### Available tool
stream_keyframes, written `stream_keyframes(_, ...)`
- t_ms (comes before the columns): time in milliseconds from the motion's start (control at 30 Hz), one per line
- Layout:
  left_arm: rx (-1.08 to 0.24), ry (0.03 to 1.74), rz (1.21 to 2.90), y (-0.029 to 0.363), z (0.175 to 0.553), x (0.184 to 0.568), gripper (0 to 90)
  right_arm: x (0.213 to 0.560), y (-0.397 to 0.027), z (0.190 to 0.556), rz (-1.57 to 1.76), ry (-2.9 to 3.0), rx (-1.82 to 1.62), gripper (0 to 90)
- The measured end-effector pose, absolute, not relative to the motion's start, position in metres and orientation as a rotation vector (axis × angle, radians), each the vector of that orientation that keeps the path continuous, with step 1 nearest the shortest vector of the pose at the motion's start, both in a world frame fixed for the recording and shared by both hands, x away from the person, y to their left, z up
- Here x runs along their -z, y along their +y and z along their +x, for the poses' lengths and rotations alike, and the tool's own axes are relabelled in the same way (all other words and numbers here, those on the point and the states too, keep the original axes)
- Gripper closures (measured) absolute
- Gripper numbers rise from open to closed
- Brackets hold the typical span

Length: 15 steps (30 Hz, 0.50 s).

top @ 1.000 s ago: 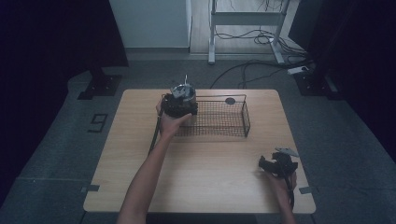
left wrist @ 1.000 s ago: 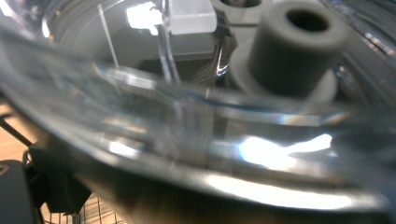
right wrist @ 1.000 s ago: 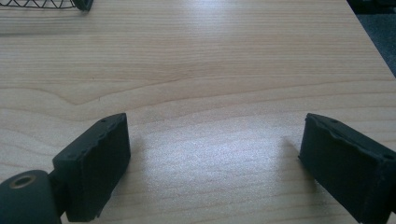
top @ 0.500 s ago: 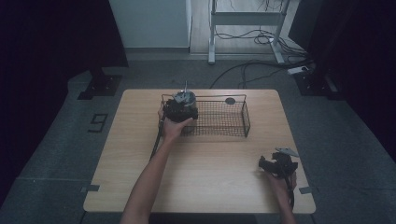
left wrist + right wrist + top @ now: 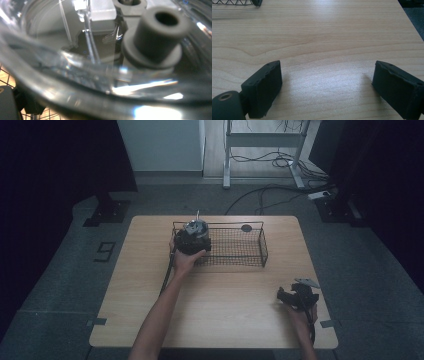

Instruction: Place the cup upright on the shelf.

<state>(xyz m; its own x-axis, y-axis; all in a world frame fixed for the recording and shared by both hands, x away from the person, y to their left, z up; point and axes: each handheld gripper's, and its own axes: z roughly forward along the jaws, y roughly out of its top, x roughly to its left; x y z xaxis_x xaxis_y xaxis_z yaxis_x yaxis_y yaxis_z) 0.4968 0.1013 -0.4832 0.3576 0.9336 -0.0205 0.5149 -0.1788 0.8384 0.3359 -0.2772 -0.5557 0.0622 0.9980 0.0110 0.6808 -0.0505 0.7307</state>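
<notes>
We see the left claw [image 5: 192, 240] clamped on a clear glass lid [image 5: 105, 75] at the wire basket's [image 5: 250, 251] left end; right claw [image 5: 327, 87] spread apart above bare counter [image 5: 324, 37].

wire basket [image 5: 235, 251] – 1 | clear glass container [image 5: 105, 75] – 1 | claws – 2 | wooden table [image 5: 215, 300] – 1

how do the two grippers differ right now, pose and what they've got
The left gripper is up at the wire basket's left end with a clear glass object against its camera. The right gripper sits low over bare table near the right front corner, jaws wide apart, empty. Both are black and hand-held.
</notes>
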Motion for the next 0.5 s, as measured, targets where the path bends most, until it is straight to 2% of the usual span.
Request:
stream_keyframes(300,-0.692,1.253,1.86,0.102,0.494,0.486,0.0,0.556,-0.277,0.336,1.791,1.673,-0.74,8.7)
stream_keyframes(500,-0.713,1.229,1.826,0.105,0.487,0.475,0.0,0.556,-0.277,0.336,1.791,1.674,-0.74,8.7)
